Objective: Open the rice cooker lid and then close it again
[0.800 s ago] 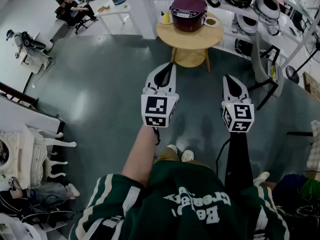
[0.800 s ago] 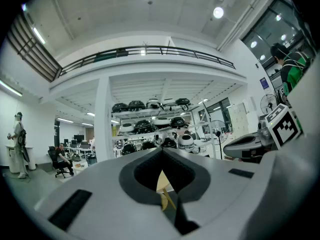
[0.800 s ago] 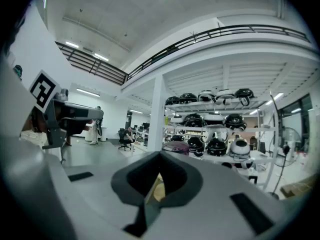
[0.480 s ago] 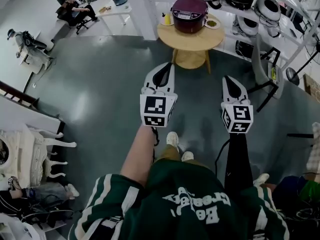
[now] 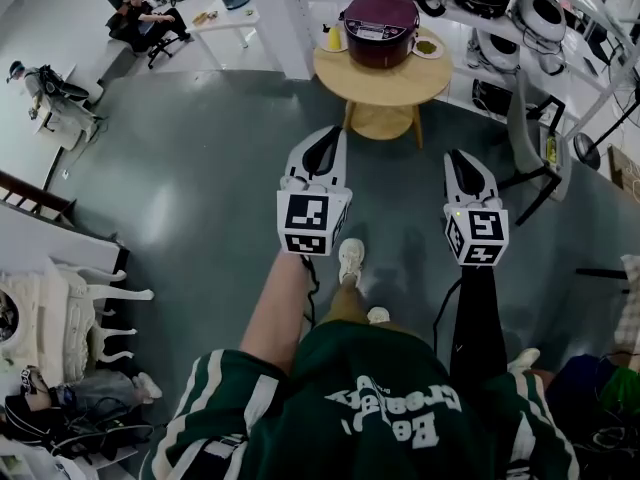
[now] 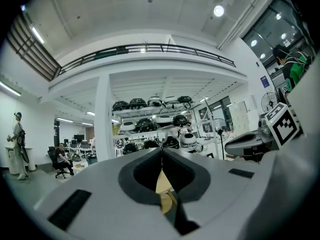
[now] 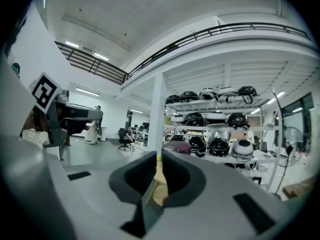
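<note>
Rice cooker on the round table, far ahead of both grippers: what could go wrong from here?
1. A yellow object and a small dish sit close on either side of the rice cooker on the round table; the right gripper, reaching for the lid, may knock one off.
2. The table looks small and light, so a hard push might shift the cooker.
3. A grey chair stands close to the path on the right.

I see the maroon rice cooker (image 5: pixel 379 28) upright, its lid (image 5: pixel 380 8) shut, on the round wooden table (image 5: pixel 385 86) at my twelve o'clock.
</note>
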